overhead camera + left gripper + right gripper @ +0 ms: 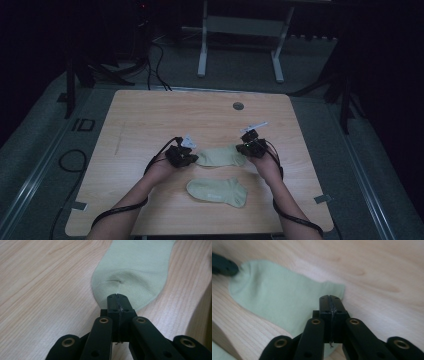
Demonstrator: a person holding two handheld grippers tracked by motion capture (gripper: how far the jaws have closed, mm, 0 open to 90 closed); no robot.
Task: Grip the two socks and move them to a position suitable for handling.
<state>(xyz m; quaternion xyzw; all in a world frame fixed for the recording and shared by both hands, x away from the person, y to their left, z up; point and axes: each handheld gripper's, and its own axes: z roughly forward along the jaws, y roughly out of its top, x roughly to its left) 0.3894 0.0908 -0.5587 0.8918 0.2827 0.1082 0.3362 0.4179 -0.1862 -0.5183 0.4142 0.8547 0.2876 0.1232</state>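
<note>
Both the left gripper (117, 298) and right gripper (329, 300) pinch the far sock's (220, 156) ends; pairing it with the near sock (218, 191) remains.

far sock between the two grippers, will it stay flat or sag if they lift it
The far sock is thin knit with a soft dimple at its toe, so it would likely sag between the left gripper and right gripper. Probably light and unlikely to slide.

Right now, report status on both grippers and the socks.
Left gripper shut on far sock at its toe end. Right gripper shut on its other end. Near sock flat on table, untouched. Nothing in the way.
</note>
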